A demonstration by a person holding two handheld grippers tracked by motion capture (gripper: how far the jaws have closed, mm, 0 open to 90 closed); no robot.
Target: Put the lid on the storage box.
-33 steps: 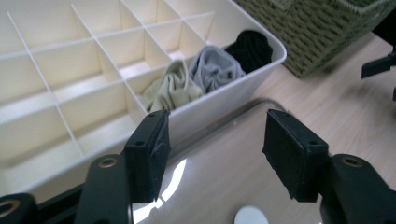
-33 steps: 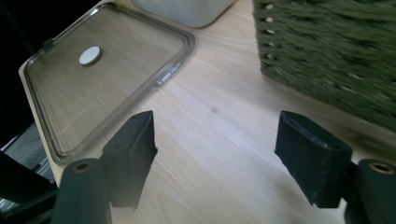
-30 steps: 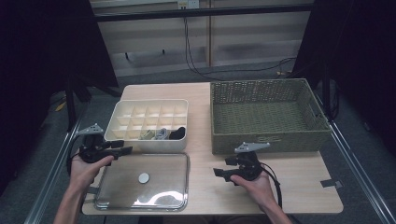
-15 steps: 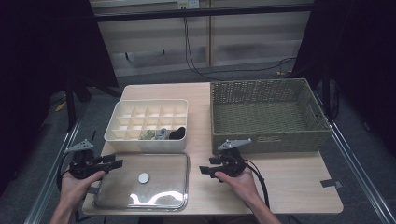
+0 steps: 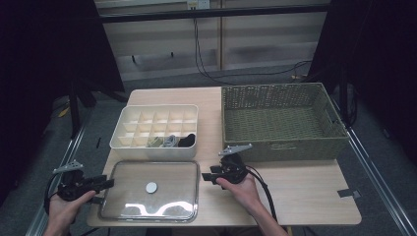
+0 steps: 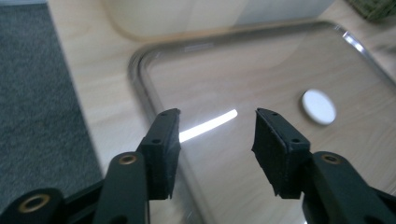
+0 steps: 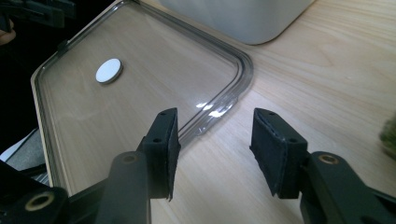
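- The left tongs (image 5: 101, 183) hang at the left edge of the clear lid (image 5: 167, 169). Their jaws have just been closing, yet they stand apart with nothing pressed between them. In the left gripper view the lid's rim runs under the gap between the black pads (image 6: 168, 144).
- The right tongs (image 5: 209, 175) sit at the lid's right edge, near its far right corner. Their jaws have likewise just been closing and are released, gripping nothing. In the right gripper view the lid's rounded corner lies just ahead of the left pad.
- The clear lid lies flat on the surface (image 5: 295, 196), with its white round knob (image 5: 151, 187) near its middle. It is not lifted at either side, as far as the pictures show.
- Just beyond the lid stands the white divided box (image 5: 125, 140), uncovered. A few of its near-row cells, those closest to the lid, hold small dark and grey rolled items (image 5: 171, 141); the rest look empty.
- To the right of the lid, past the right tongs, stands the woven basket (image 5: 282, 147), which looks empty.
- My reading: the work in hand is taking the lid by both short edges, probably to set it on the box. Both approaches look nearly finished; the grasp, the lift and the placing remain.
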